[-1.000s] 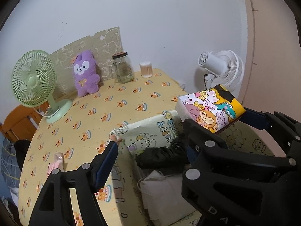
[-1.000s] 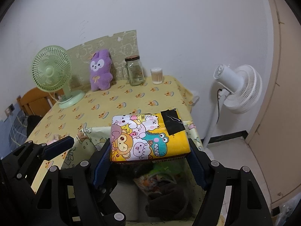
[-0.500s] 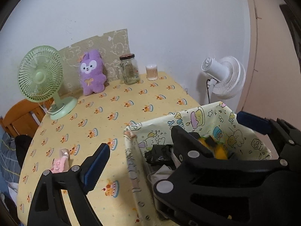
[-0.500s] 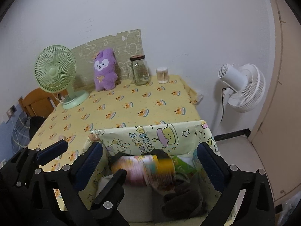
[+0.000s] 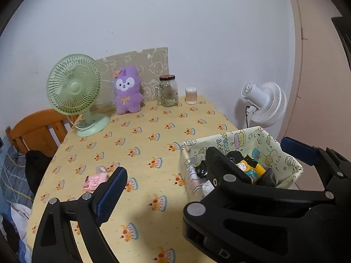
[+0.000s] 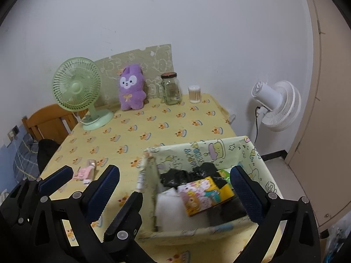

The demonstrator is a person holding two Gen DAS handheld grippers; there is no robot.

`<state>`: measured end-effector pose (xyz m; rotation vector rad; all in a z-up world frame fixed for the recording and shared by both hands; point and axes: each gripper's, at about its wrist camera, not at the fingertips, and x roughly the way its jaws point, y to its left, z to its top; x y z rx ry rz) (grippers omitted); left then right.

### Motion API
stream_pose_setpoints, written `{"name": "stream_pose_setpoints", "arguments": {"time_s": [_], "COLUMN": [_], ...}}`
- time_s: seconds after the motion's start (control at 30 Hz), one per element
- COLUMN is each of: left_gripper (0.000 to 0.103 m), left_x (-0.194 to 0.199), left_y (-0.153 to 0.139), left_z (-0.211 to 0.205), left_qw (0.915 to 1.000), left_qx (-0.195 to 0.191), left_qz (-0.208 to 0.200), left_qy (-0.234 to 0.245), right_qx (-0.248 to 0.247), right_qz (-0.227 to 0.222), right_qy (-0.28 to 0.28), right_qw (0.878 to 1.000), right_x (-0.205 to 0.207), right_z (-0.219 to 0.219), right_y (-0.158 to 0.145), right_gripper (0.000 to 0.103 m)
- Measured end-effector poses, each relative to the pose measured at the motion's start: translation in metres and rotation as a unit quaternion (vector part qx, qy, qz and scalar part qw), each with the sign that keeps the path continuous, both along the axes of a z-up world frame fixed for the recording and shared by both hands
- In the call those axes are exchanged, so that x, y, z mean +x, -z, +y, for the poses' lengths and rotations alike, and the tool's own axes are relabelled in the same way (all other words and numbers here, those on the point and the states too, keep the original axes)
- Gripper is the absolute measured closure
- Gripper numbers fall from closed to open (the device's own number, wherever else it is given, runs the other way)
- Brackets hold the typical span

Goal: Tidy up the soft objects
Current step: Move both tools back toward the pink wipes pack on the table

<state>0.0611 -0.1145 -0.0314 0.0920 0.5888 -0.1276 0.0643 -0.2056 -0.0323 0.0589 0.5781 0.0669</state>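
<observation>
A fabric storage box [image 6: 204, 151] with cartoon print stands at the table's near right corner. In it lies a yellow cartoon-print packet [image 6: 205, 195] on black and white soft items; the packet also shows in the left wrist view [image 5: 250, 167]. My right gripper [image 6: 173, 188] is open and empty above the box. My left gripper [image 5: 166, 175] is open and empty over the table, left of the box [image 5: 241, 138]. A purple plush toy [image 5: 127, 92] stands at the back wall. A small pink packet [image 5: 95, 178] lies on the tablecloth near the left finger.
A green desk fan [image 5: 74, 92] stands at the back left. A glass jar [image 5: 168, 91] and a cotton-swab tub [image 5: 190, 93] stand at the back. A white floor fan [image 6: 276, 105] is right of the table. A wooden chair [image 5: 35, 129] is on the left.
My right gripper opened and let go of the yellow cartoon packet, which dropped into the fabric box. Both grippers pulled back and to the left.
</observation>
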Motion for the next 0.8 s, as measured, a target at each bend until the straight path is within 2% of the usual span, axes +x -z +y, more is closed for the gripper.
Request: {"name": "stream_pose_setpoints", "arguments": {"time_s": [0.53,0.8], "left_gripper": [0.008,0.008], "left_x": [-0.035,-0.038], "left_y": [-0.025,-0.024], "left_z": [0.050,0.069], "left_qw": [0.9991,0.9989], "left_qx": [-0.017,-0.017], "left_qz": [-0.038,-0.040], "left_qy": [-0.009,-0.019], "right_qx": [-0.016,-0.022], "right_qz": [-0.039,-0.043], "right_qy": [-0.007,-0.021], "right_qw": [0.999,0.999], "right_x": [-0.036,-0.039], "right_z": [0.048,0.070], "right_y": [-0.029,-0.031], "right_gripper": [0.001,0.001]}}
